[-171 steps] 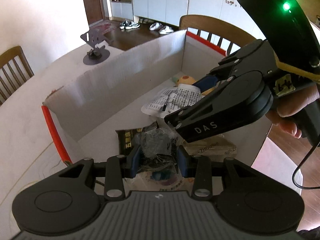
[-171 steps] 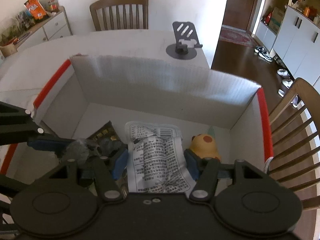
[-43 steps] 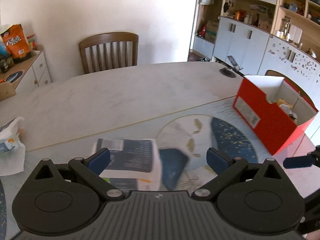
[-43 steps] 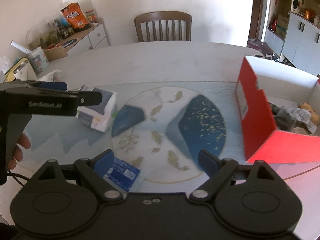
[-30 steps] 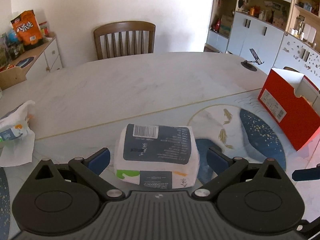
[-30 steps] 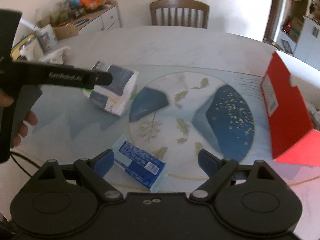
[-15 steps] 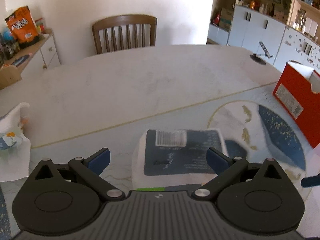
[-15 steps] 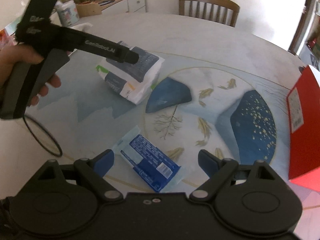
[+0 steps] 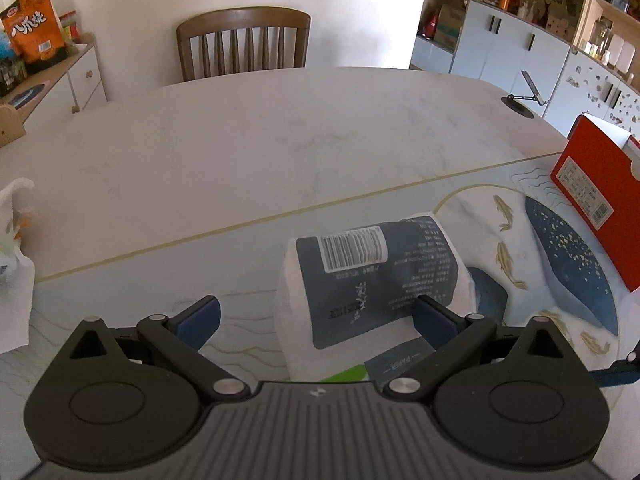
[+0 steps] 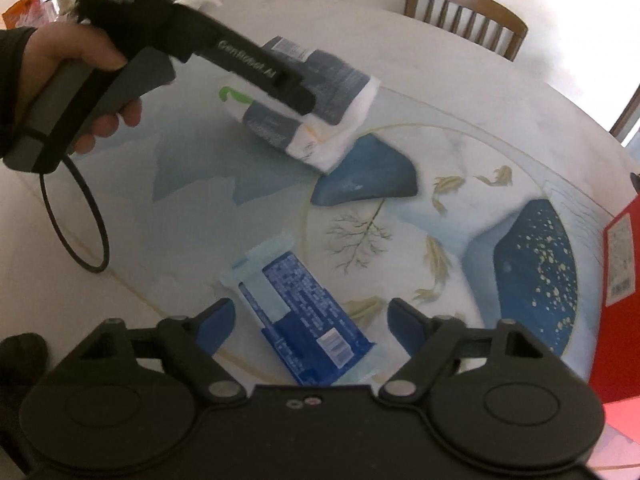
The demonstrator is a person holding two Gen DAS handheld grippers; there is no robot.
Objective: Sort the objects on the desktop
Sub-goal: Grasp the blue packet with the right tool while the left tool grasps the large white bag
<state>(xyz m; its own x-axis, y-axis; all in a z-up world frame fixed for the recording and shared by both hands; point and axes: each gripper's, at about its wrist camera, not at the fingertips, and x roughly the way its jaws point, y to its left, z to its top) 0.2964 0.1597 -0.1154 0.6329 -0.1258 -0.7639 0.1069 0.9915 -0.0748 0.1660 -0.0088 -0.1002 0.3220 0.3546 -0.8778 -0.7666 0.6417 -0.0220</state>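
A white and dark-blue tissue pack (image 9: 372,272) lies on the painted mat (image 9: 560,264). My left gripper (image 9: 316,320) hovers open over it; its right finger overlaps the pack, its left finger stands off to the side. In the right wrist view the same pack (image 10: 332,92) lies under the left tool's black body (image 10: 240,68), held by a hand (image 10: 80,52). A flat blue packet (image 10: 296,312) lies between the fingers of my right gripper (image 10: 312,328), whose jaws are closing; the pads do not touch it. The red box (image 9: 592,200) stands at the right.
A wooden chair (image 9: 244,40) stands behind the table. A phone stand (image 9: 524,100) sits at the far right edge. Crumpled white paper (image 9: 16,264) lies at the left. A black cable loop (image 10: 76,220) hangs over the table's near-left edge. The red box's side (image 10: 616,280) borders the mat.
Both grippers have sunk toward the table. The tissue pack now sits to the right in the left view. The right gripper has rolled, and its jaws have narrowed around the blue packet.
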